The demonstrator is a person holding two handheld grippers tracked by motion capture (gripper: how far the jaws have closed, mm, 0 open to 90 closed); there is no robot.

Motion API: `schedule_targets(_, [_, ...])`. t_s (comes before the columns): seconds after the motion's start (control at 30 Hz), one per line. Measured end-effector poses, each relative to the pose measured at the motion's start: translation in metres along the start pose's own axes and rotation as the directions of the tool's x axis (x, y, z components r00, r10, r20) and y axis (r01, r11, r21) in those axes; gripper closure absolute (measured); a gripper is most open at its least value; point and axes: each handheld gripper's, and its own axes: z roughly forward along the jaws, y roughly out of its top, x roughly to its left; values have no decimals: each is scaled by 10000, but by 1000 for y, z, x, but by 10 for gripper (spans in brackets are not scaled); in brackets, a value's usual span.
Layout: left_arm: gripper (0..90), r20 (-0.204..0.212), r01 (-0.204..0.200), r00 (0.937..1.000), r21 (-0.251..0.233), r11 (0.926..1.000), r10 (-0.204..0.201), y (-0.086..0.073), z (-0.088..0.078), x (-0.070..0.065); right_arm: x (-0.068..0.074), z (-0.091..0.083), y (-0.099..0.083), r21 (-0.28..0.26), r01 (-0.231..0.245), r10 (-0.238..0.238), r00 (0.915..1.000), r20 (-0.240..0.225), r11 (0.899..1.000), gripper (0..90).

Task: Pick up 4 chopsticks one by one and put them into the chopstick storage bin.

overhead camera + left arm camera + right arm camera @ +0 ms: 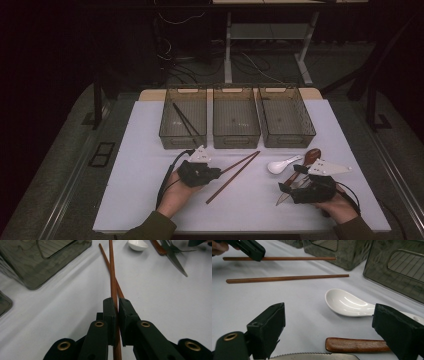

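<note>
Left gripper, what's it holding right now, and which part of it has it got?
The left gripper is shut on one brown chopstick, gripped near one end, with most of its length sticking out ahead. The second chopstick lies on the table.

I saw three see-through bins standing side by side at the back of the white table, and the left bin had dark sticks lying in it. A white soup spoon lay on the table near a brown wooden spoon. A knife with a jagged edge lay close to them.
</note>
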Motion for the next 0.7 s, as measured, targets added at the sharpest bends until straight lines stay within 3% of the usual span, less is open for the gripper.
schedule_targets(0.23, [838,275,-192,9994,-164,9997,197,3,-14,2,0,1,0,-20,24,-24,10000,56,10000,110])
schedule_targets(0.7, [838,430,-104,9990,-671,9977,133,7,-41,16,-2,0,-1,-78,-28,28,10000,55,10000,110])
